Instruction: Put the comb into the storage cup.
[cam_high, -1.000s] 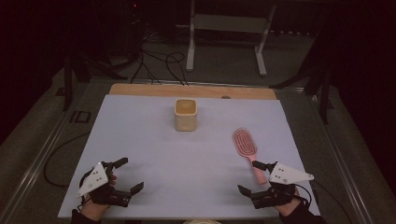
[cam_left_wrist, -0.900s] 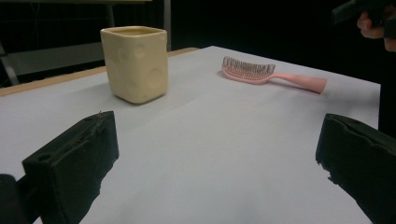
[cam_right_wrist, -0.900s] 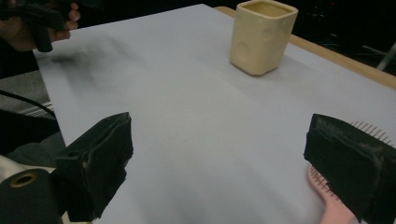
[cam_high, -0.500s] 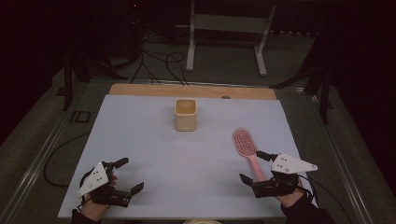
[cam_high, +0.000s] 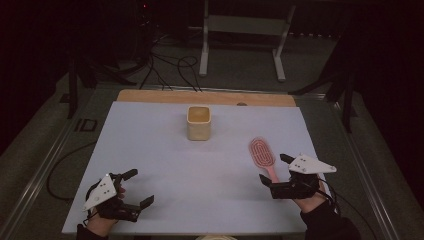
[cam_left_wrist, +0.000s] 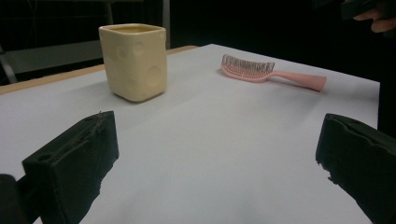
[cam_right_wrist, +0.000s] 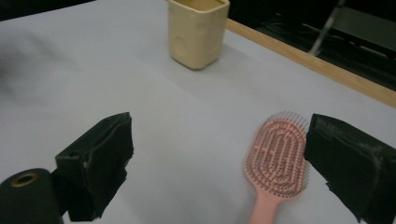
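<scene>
A pink hairbrush (cam_high: 263, 156) lies bristles up on the white table cover, right of centre, its handle towards me. My right gripper (cam_high: 274, 170) is open over the handle end, one jaw on each side. In the right gripper view the brush (cam_right_wrist: 278, 161) lies between the jaws, closer to the right one, and that gripper (cam_right_wrist: 224, 163) holds nothing. A cream square cup (cam_high: 199, 123) stands upright farther back at the centre. My left gripper (cam_high: 140, 187) rests open and empty at the near left; its view shows the cup (cam_left_wrist: 134, 60) and the brush (cam_left_wrist: 261, 73) far ahead.
The white cover (cam_high: 165, 160) spans the table, with a wooden strip (cam_high: 205, 97) along the far edge. Beyond it are the legs of a metal stand (cam_high: 240, 45) and cables (cam_high: 170, 65) on the dark floor.
My right gripper has moved forward and slightly right, so its jaws now flank the brush's handle. The left gripper, cup and brush have not moved.
</scene>
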